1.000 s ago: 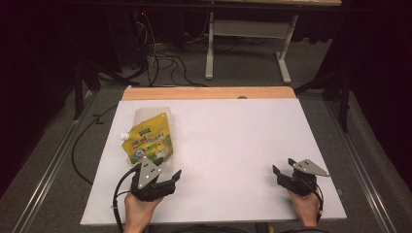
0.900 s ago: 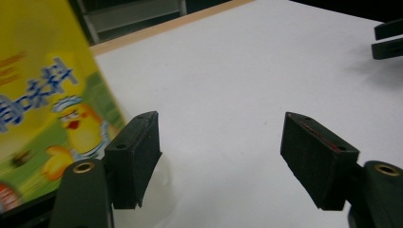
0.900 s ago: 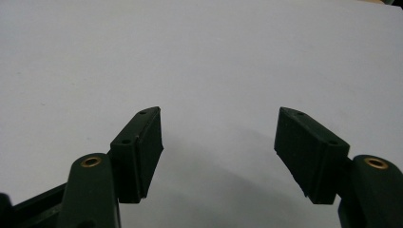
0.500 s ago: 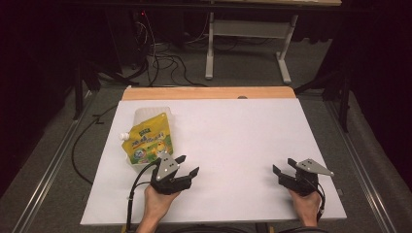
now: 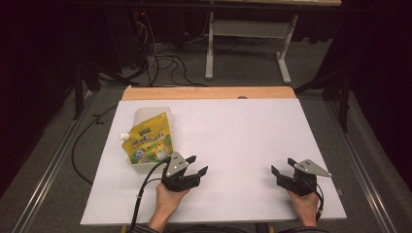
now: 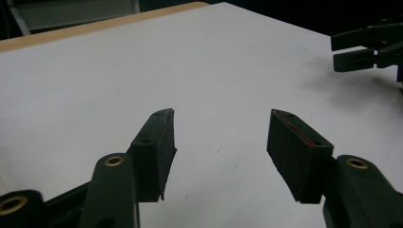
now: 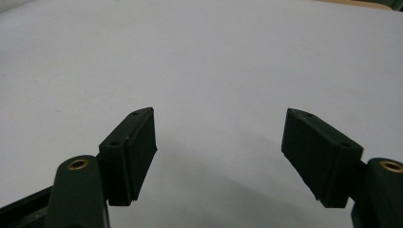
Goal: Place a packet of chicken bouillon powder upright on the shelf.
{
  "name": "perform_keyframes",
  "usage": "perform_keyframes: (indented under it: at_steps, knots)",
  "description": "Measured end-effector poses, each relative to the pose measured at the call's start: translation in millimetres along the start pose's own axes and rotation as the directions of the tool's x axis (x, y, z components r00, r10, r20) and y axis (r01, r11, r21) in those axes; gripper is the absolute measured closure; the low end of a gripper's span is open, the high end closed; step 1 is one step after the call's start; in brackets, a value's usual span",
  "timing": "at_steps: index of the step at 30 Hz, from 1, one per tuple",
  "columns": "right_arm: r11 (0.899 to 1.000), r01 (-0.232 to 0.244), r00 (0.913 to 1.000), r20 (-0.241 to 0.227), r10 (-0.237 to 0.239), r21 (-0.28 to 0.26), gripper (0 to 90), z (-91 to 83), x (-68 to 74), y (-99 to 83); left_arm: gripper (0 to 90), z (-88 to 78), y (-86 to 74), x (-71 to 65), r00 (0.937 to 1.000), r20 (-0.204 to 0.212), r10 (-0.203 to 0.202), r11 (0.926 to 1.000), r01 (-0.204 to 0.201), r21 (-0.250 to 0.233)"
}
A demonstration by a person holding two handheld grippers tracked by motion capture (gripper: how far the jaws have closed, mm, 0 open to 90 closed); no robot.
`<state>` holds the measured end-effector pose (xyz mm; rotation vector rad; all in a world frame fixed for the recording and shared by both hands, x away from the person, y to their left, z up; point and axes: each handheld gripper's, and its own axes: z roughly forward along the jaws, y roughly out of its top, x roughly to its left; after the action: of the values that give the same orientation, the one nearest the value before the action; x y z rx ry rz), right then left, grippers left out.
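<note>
Yellow pouch (image 5: 145, 143) just left-behind left tool (image 5: 198, 165), untouched.

A white table (image 5: 243, 141) carries a light wooden strip (image 5: 209, 92) along its far edge. Beyond it on the grey carpet stands a white metal desk frame (image 5: 245, 34), with a tangle of black cables (image 5: 160, 60) to its left (one small red light glows there).

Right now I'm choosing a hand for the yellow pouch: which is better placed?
Left. The left tongs sit open just beside the yellow pouch, jaws having just narrowed with nothing between them. The right tongs rest open far across the table.
</note>
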<state>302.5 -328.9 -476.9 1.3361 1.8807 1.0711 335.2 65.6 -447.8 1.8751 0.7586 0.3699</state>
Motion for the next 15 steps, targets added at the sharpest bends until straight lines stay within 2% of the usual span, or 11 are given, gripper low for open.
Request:
perform_keyframes:
  at_steps: [2, 12, 15]
  knots:
    - [1.000, 0.006, 1.0000, 0.000, -0.006, 0.003, 27.6, -0.1, 1.4, 0.0, 43.0, 5.2, -1.0, 0.9, 0.9999, 0.001, -0.011, 0.9998, 0.011, 0.014]
    - [0.999, 0.037, 0.9993, -0.002, -0.037, -0.006, 28.5, 0.0, 3.2, -0.5, 45.0, 28.6, -9.4, 4.3, 0.9997, -0.018, -0.013, 0.9993, 0.013, 0.034]
    - [0.999, 0.038, 0.9993, -0.002, -0.038, -0.005, 29.3, -0.1, 3.5, -0.5, 45.1, 32.6, -12.8, 4.4, 0.9986, -0.050, -0.020, 0.9994, 0.021, 0.027]
